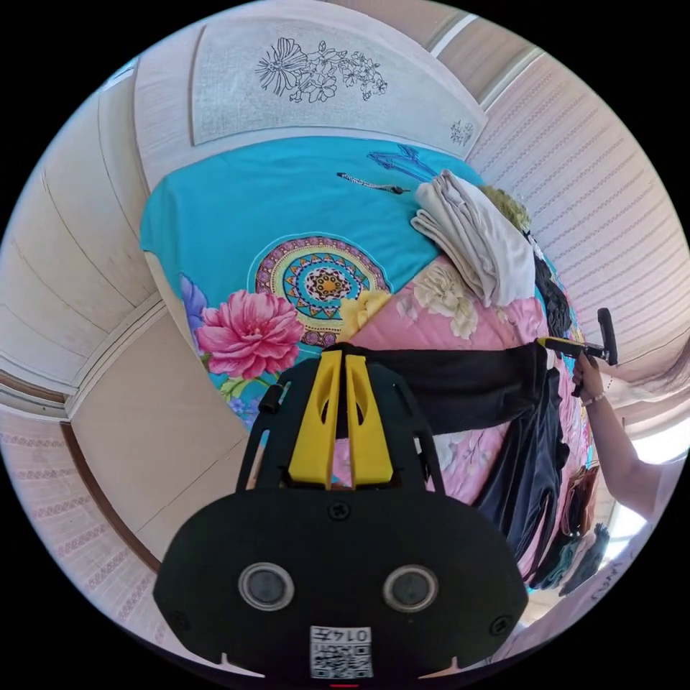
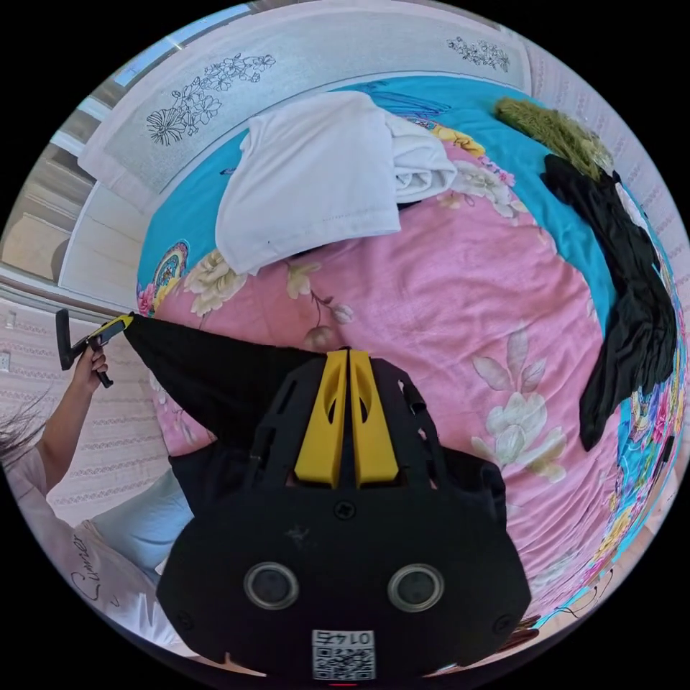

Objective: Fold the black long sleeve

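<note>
The black long sleeve (image 1: 460, 384) hangs stretched in the air above the bed, held at two ends. In the left gripper view my left gripper (image 1: 343, 353) is shut on one end of it, yellow jaws pressed together on the fabric edge. The right gripper (image 1: 550, 343) shows at the far end, held by a hand, with the cloth drooping below it. In the right gripper view my right gripper (image 2: 348, 352) is shut on the black long sleeve (image 2: 208, 374), and the left gripper (image 2: 123, 321) pinches the other end at the left.
A bed with a pink floral cover (image 2: 460, 287) and turquoise sheet (image 1: 287, 201) lies below. A folded white garment pile (image 2: 316, 172), another black garment (image 2: 632, 287) and a green fuzzy item (image 2: 553, 129) lie on it. A headboard (image 1: 316, 79) stands behind.
</note>
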